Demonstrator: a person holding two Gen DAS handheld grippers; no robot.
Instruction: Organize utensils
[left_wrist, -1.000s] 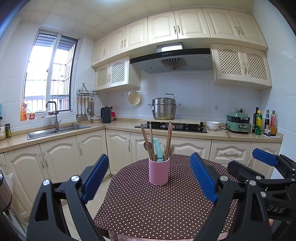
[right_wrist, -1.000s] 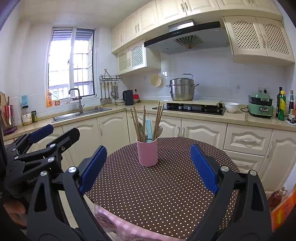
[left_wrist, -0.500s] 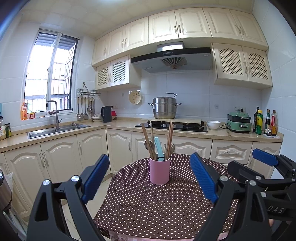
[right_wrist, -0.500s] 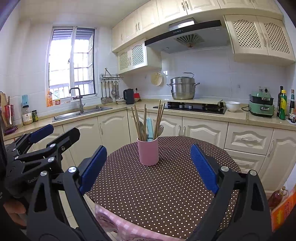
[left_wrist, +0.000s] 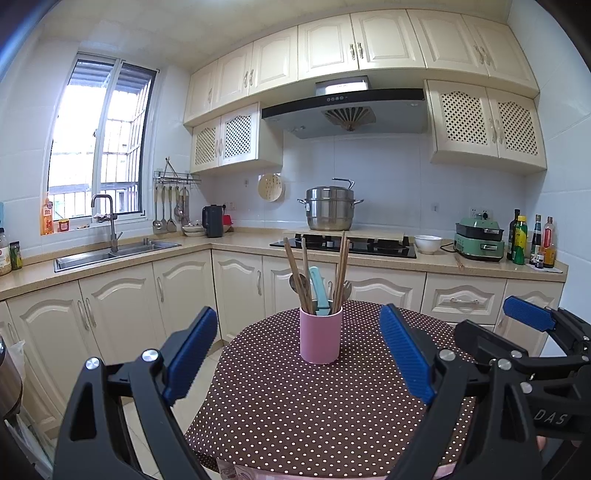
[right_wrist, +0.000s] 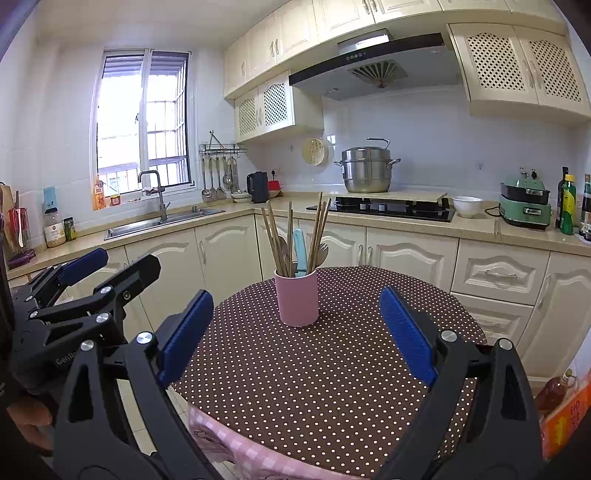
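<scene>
A pink cup (left_wrist: 320, 336) stands upright on a round table with a brown polka-dot cloth (left_wrist: 295, 413). It holds wooden chopsticks (left_wrist: 295, 275), a metal spoon, a fork and a teal-handled utensil (left_wrist: 318, 286). My left gripper (left_wrist: 299, 354) is open and empty, short of the cup. My right gripper (right_wrist: 295, 330) is open and empty, also short of the cup (right_wrist: 296, 298). Each gripper shows at the edge of the other's view: the right one (left_wrist: 532, 321) and the left one (right_wrist: 85, 264).
Kitchen counter (left_wrist: 229, 242) runs behind the table, with a sink (left_wrist: 110, 253), a hob with a steel pot (left_wrist: 330, 208), a white bowl (left_wrist: 427, 243), a green appliance (left_wrist: 479, 240) and bottles (left_wrist: 532, 240). Cabinet doors stand below. Floor lies left of the table.
Both views have shifted only slightly; the cup sits a little further right and lower in each. Both grippers stay open and empty.
</scene>
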